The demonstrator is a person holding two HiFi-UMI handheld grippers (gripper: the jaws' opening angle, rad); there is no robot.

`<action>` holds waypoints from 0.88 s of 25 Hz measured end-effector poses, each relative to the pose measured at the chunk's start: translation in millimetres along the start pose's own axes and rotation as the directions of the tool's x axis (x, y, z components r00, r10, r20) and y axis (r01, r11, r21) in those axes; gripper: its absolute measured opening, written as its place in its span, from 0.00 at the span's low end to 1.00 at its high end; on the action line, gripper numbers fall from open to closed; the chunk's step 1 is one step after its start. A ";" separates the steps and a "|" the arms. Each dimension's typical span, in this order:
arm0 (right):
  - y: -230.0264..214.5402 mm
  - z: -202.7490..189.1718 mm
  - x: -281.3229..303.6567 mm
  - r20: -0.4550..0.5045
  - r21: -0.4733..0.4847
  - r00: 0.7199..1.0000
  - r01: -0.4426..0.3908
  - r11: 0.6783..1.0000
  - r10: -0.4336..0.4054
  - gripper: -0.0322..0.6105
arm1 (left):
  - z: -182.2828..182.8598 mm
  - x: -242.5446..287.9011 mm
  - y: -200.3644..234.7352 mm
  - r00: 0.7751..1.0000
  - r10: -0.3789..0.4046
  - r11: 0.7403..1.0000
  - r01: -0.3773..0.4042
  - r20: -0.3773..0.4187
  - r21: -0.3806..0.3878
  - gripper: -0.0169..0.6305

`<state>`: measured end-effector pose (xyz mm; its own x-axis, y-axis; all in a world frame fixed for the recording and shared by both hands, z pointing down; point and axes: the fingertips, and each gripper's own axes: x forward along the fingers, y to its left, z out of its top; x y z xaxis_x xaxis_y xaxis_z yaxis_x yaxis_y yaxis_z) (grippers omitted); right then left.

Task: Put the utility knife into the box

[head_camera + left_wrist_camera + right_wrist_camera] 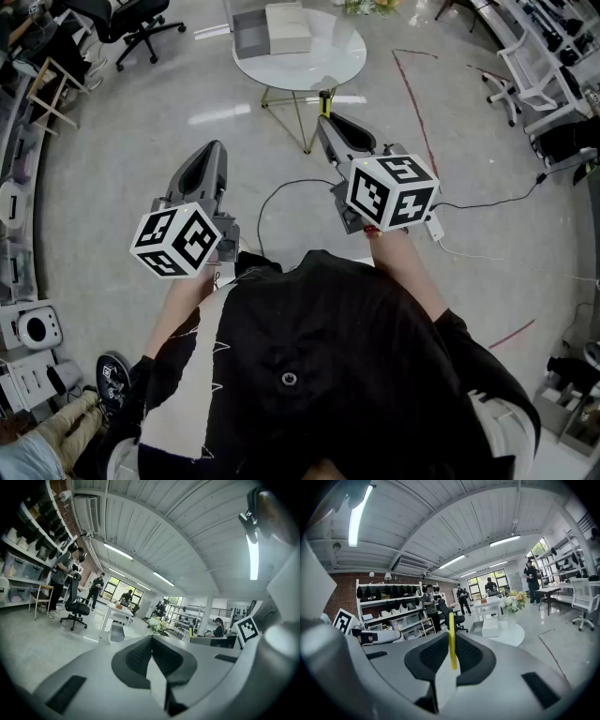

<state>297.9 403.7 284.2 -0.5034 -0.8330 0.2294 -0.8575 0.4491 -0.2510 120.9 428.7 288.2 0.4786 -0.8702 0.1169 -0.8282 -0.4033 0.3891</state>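
Right gripper view: right gripper (451,644) clamps the yellow utility knife (451,625); left gripper (151,644) closed, empty. Carrying step, I judge; next, advance to the box (249,39) on the table (314,70).

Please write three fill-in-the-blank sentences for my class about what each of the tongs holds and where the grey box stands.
1. The right tongs are shut on a thin ____ utility knife.
2. The left tongs are shut and hold ____.
3. The grey box stands on a white table whose top is ____ in shape.

Missing words: yellow; nothing; round
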 end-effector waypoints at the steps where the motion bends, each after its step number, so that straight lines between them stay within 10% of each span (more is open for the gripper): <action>1: 0.3 -1.5 3.2 -0.002 -0.001 1.000 0.001 1.000 -0.001 0.13 | -0.8 0.4 3.1 1.000 0.001 1.000 -0.001 0.000 0.001 0.04; 22: 28.9 15.7 130.3 -0.005 0.044 0.999 0.048 0.998 -0.048 0.13 | 57.7 46.6 117.2 0.999 -0.045 0.999 0.045 -0.016 -0.003 0.04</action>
<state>209.2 303.0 292.2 -0.4622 -0.8521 0.2456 -0.8753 0.3938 -0.2808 29.3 324.5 286.5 0.5200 -0.8465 0.1143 -0.8050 -0.4409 0.3970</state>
